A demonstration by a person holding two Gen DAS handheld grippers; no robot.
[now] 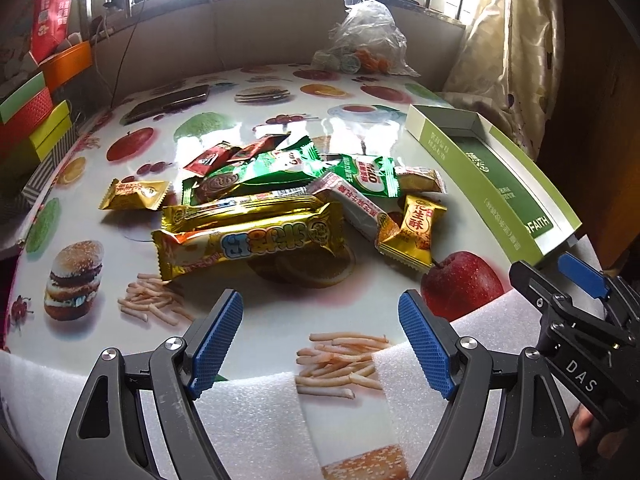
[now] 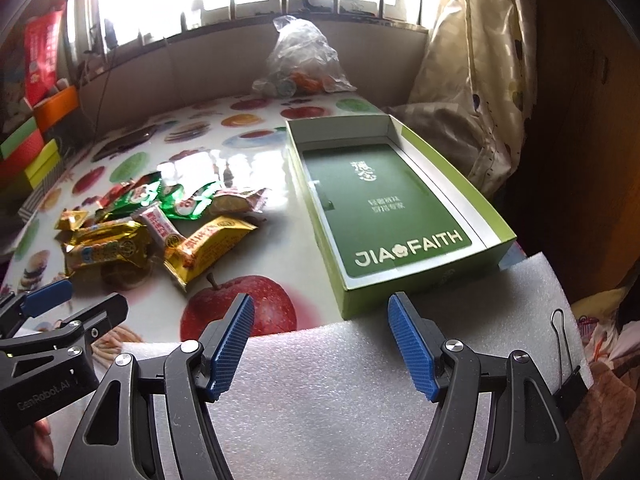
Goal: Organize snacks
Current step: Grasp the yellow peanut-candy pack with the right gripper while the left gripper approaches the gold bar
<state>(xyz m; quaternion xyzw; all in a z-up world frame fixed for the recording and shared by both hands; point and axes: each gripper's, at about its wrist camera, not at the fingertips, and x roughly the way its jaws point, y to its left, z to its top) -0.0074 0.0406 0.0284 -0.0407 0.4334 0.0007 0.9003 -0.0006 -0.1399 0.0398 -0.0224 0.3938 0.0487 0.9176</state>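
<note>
— While the left gripper [image 1: 320,344] hangs low by the near edge of the table [image 1: 280,312], what is it holding?

— Nothing. Its blue pads [image 1: 218,344] are spread wide, with only the table between them.

— Where are the snacks?

— They lie in a heap [image 1: 280,204] in the middle of the table, well ahead of that gripper. A long gold packet [image 1: 248,246] lies nearest. Green packets [image 1: 280,168] and red ones [image 1: 228,154] sit behind it, and a small gold candy [image 1: 412,232] lies at the right side of the heap.

— And the right gripper [image 2: 320,348]?

— It is spread wide too, with nothing in it. It hangs over white foam [image 2: 320,380] at the table edge.

— What is in front of it?

— A green box [image 2: 416,296], open on top. No snack is inside. The box stands beside the heap, a bit apart from it.

— What else is there?

— A clear plastic bag [image 1: 368,36] far back, and a dark phone [image 1: 168,104] on the left.
</note>
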